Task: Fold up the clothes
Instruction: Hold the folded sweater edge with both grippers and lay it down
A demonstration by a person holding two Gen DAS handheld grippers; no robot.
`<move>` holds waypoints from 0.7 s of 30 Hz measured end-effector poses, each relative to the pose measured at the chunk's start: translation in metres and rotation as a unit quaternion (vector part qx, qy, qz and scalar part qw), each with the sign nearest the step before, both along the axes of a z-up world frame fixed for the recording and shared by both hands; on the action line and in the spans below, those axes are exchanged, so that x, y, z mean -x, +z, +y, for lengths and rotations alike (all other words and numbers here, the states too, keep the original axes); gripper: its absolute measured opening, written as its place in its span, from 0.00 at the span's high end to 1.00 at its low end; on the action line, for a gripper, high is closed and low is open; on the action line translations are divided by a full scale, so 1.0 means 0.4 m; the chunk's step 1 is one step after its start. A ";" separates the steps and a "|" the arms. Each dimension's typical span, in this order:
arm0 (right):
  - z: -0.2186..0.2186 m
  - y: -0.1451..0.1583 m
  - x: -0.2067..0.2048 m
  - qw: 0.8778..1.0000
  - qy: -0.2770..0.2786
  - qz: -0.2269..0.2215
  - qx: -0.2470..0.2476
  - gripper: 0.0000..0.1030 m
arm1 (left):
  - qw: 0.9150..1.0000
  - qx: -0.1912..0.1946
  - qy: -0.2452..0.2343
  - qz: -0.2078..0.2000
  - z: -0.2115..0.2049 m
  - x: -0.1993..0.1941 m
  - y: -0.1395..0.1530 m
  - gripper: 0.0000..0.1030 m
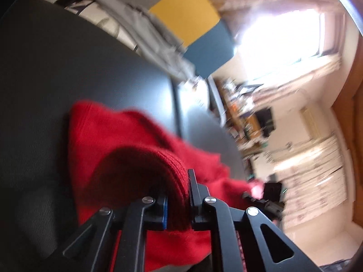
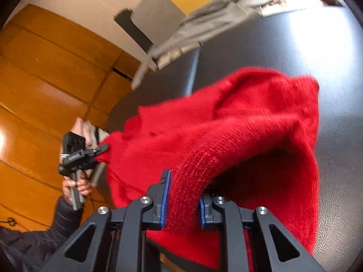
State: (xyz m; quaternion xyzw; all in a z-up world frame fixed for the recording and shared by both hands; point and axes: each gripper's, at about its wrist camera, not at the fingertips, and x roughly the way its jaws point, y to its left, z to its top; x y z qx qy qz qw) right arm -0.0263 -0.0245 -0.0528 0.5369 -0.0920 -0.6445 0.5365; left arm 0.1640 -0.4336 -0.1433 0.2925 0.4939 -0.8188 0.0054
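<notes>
Both tools are pinching the red sweater point(image 2: 226, 131): the right tool point(image 2: 182, 200) is squeezing a thick ribbed band between its blue pads, and the left tool point(image 1: 178, 200) is clamping a similar bunched edge. Between them the knit is hanging slack over the dark surface point(image 2: 295, 45), so a thick fold may be slipping loose, or the cloth could be landing crooked. Farther off, grey clothes point(image 2: 204, 27) are lying at the edge, where the sweater might be snagging them.

blurred: shelves point(image 1: 249, 117) | cut off: red sweater point(image 2: 226, 136) bottom edge | hidden: sweater hem between pads
</notes>
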 end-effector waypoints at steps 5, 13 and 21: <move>0.006 0.036 0.081 0.996 -0.059 -0.007 0.061 0.81 | 0.999 -0.025 0.038 0.023 -0.070 0.046 0.000 0.89; -0.035 -0.060 0.229 0.985 -0.144 -0.068 0.061 0.81 | 0.991 -0.087 0.098 -0.021 -0.151 0.110 -0.131 0.88; -0.019 -0.068 0.262 0.983 -0.137 -0.092 0.082 0.51 | 0.995 -0.045 0.080 -0.034 -0.132 0.054 -0.112 0.74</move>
